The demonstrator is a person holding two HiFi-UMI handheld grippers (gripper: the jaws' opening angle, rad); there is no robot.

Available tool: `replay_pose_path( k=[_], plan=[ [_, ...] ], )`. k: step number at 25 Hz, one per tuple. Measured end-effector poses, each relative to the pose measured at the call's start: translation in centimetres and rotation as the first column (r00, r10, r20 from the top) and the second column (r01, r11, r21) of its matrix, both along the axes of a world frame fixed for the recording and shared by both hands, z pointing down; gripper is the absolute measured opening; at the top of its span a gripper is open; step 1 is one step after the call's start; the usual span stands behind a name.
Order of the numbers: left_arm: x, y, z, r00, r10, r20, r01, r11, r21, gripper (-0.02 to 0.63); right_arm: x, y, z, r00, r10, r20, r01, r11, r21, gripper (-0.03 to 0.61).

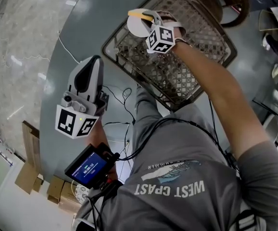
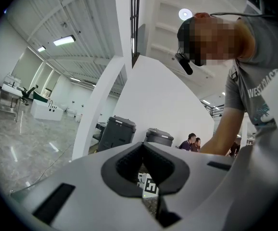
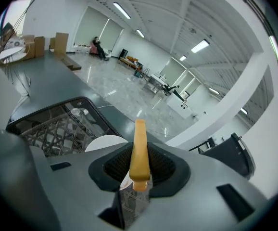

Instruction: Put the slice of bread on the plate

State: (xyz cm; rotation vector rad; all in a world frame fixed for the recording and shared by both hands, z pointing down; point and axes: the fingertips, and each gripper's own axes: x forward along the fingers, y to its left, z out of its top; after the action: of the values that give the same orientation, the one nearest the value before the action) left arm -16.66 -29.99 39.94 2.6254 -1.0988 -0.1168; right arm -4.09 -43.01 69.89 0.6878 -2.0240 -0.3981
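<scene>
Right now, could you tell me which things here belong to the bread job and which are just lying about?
For the job: slice of bread, clamped in the right gripper; white plate.
Lying about: basket, cables, cardboard boxes; left gripper, shut and empty.

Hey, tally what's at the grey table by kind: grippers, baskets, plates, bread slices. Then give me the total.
Handheld two-jaw grippers: 2 (left gripper, right gripper)
Dark woven wicker basket: 1
Round white plate: 1
Thin tan slice of bread: 1
Total: 5
</scene>
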Motion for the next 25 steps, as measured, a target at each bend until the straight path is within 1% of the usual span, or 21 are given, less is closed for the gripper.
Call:
replay_pose_path(
  k=[3,7,10,13,15,17,20,22,25],
  plan=[
    [-0.2,0.0,0.6,1.0,-0.003,-0.005,0.003,1.0,-0.012,0.008,-0.5,0.6,1.0,0.996,-0.055,-0.067,0.057,0.998,0.031,0.092],
    [-0.5,0.0,0.9,1.0,-0.015,-0.004,0.015,1.0,-0.027,0.008,-1.0,1.4,2.1,0.981,-0.112,-0.161,0.125,0.989,0.074,0.092],
    [-0.4,-0.1,1.2,1.0,-0.024,-0.004,0.024,0.999,-0.035,0.008,-1.2,1.9,3.0,0.97,-0.145,-0.196,0.164,0.983,0.085,0.092],
    [1.1,-0.3,0.7,1.0,-0.012,-0.015,0.011,0.999,-0.034,0.008,0.3,2.3,2.5,0.955,-0.179,-0.237,0.207,0.973,0.101,0.092],
    [3.3,0.3,-1.6,1.0,0.0,-0.023,-0.001,0.999,-0.033,0.008,2.4,3.3,0.4,0.939,-0.198,-0.281,0.235,0.967,0.103,0.092],
    [5.0,1.9,-4.2,1.0,0.01,-0.028,-0.011,1.0,-0.029,0.008,4.0,5.4,-1.6,0.926,-0.218,-0.309,0.253,0.965,0.075,0.092],
    [5.7,4.2,-5.5,0.999,0.013,-0.032,-0.013,1.0,-0.025,0.008,4.4,8.7,-1.1,0.911,-0.25,-0.329,0.268,0.963,0.01,0.094],
    [5.1,3.8,-4.5,0.999,0.007,-0.038,-0.008,0.999,-0.031,0.008,3.7,8.8,0.8,0.903,-0.268,-0.336,0.274,0.961,-0.032,0.098],
    [2.5,1.8,-0.4,0.999,-0.009,-0.037,0.007,0.998,-0.056,0.008,1.0,7.6,5.5,0.893,-0.301,-0.334,0.285,0.954,-0.097,0.125]
  ],
)
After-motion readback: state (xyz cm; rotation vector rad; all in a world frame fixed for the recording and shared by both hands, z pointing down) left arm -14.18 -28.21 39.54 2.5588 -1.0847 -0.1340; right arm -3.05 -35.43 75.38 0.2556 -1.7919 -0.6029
